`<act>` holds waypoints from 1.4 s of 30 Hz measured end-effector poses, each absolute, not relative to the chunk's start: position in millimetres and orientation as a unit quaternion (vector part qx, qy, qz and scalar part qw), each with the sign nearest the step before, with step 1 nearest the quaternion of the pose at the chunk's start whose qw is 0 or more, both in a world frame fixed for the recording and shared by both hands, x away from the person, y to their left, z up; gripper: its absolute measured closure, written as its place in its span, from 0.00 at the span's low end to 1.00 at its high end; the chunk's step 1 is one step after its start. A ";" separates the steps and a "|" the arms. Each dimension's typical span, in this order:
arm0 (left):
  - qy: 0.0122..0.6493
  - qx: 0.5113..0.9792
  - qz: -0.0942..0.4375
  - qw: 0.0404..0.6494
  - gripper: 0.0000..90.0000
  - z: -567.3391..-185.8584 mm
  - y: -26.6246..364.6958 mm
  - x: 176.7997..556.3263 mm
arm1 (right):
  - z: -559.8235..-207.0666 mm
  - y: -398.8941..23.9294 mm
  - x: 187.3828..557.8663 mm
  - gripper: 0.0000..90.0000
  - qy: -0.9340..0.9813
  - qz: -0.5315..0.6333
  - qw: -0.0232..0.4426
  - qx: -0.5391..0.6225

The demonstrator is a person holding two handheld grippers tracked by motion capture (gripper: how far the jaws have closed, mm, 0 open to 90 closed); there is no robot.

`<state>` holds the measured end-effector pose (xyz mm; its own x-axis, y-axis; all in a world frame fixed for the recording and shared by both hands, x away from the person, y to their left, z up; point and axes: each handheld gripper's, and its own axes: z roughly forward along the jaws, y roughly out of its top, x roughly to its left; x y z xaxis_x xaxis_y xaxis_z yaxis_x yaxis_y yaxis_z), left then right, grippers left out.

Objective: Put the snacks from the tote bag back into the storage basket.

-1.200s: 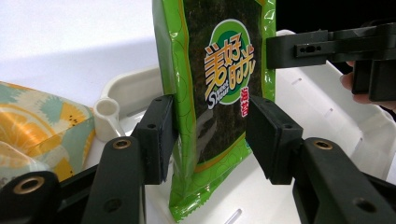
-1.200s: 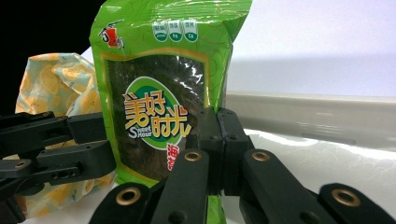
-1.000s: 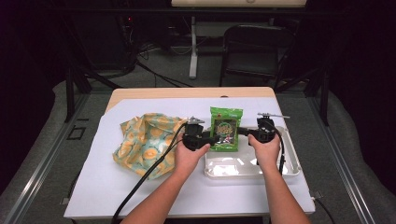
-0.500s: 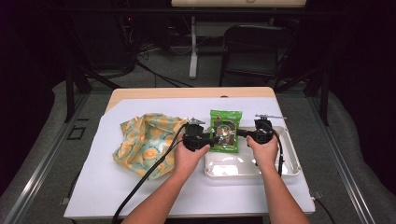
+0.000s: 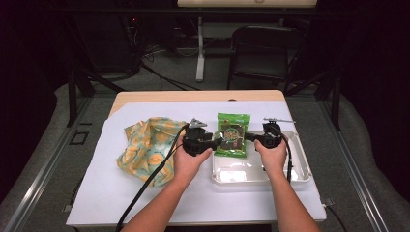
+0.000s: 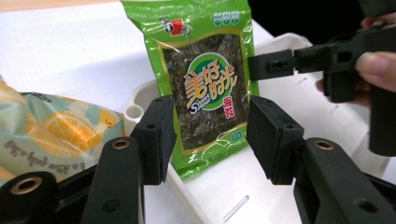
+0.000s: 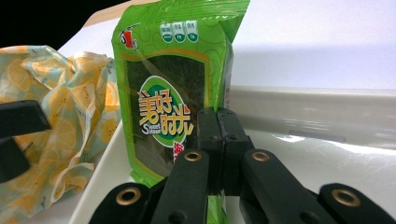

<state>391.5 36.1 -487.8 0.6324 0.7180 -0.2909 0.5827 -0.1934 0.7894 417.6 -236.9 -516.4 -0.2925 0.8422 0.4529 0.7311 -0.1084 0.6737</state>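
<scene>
While the right gripper pinches the right edge of the flat green foil packet of seaweed snack, its two black jaws pressed together on the wrapper, the left gripper stands with its jaws spread wide, one on each side of the packet's lower half and, as far as the left gripper view tells, not pressing on it. I judge the work to be somewhere in the middle: the packet is off the table and held up over the left part of the shallow white plastic tray, so picking it up looks done, while setting it down flat in the tray, or passing it across to the left side, is not yet done. Whether the packet's bottom corner touches the tray rim I cannot tell.

To the left, on the white sheet covering the table, lies the crumpled cloth bag printed with orange slices on pale blue-green, apart from the tray and untouched by either gripper.

The packet itself is bright lime green with a sealed, crimped top strip, a dark window showing the seaweed sheets, and a round green badge with orange and white lettering in the middle. It stands nearly upright, leaning a little, its face turned toward the person, and it looks thin, light and slightly crinkled
</scene>
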 end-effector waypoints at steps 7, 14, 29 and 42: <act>0.427 0.764 0.087 0.476 0.57 -479.7 58.5 385.6 | -519.5 -238.2 423.2 1.00 0.663 0.452 0.056 0.595; 0.436 0.752 0.108 0.482 0.57 -466.2 97.3 378.6 | -521.7 -237.7 429.4 1.00 0.663 0.446 0.054 0.599; 0.495 0.706 0.154 0.483 0.56 -472.0 199.8 350.0 | -528.1 -235.6 440.7 1.00 0.658 0.439 0.045 0.610; 0.538 0.672 0.155 0.485 0.56 -492.5 247.1 337.8 | -529.0 -233.0 442.4 1.00 0.649 0.444 0.048 0.616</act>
<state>337.8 247.1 -492.5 0.3738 0.8732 -0.3127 0.5722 0.0482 0.8187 442.4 -233.0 -529.0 -0.2369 0.8425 0.4837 0.7567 -0.1523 0.6358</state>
